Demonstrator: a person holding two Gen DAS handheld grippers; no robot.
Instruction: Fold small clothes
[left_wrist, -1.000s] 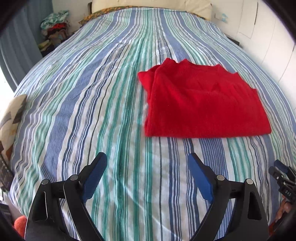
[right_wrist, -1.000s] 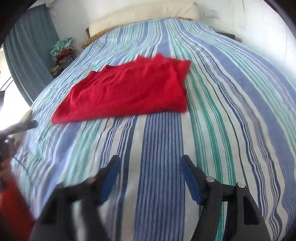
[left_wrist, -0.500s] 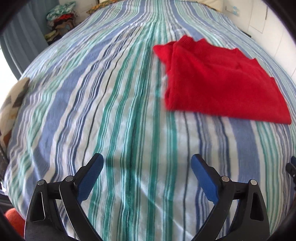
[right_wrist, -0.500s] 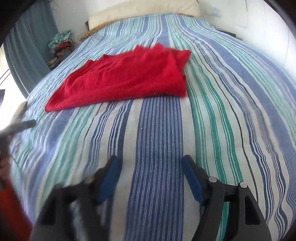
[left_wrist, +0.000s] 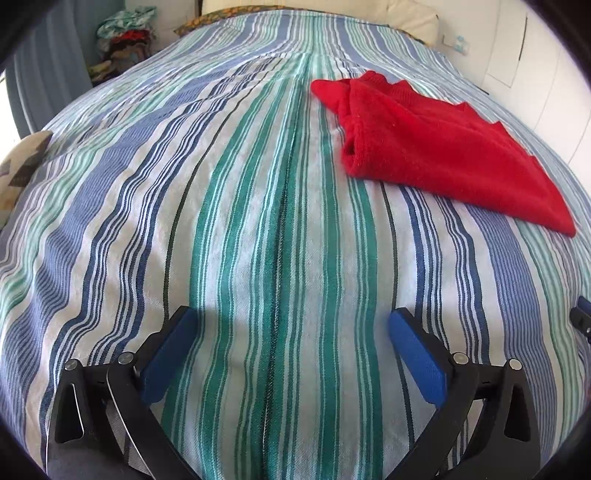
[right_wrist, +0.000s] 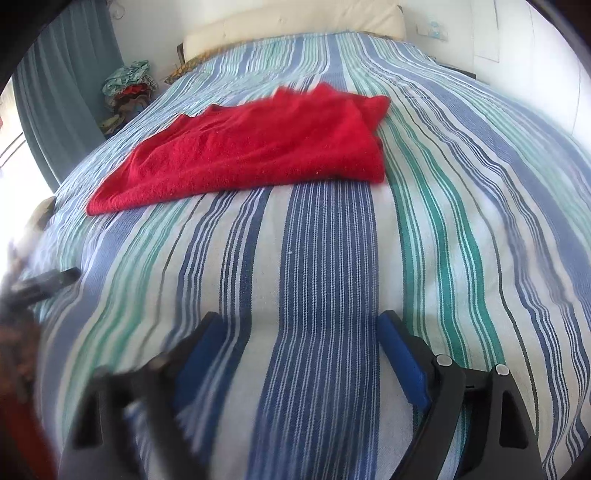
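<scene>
Left wrist view: your left gripper (left_wrist: 291, 325), jaws just widened and holding nothing, hangs over the striped bedspread (left_wrist: 229, 206); the folded red sweater (left_wrist: 436, 155) lies well ahead, to the right.

Right wrist view: your right gripper (right_wrist: 299, 328), likewise just spread and unloaded, has its left finger (right_wrist: 199, 354) blurred; the red sweater (right_wrist: 258, 147) lies ahead, left of centre.

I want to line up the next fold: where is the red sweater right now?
The red sweater lies folded on the striped bedspread, upper right in the left wrist view and upper left of centre in the right wrist view, beyond both open grippers.
</scene>
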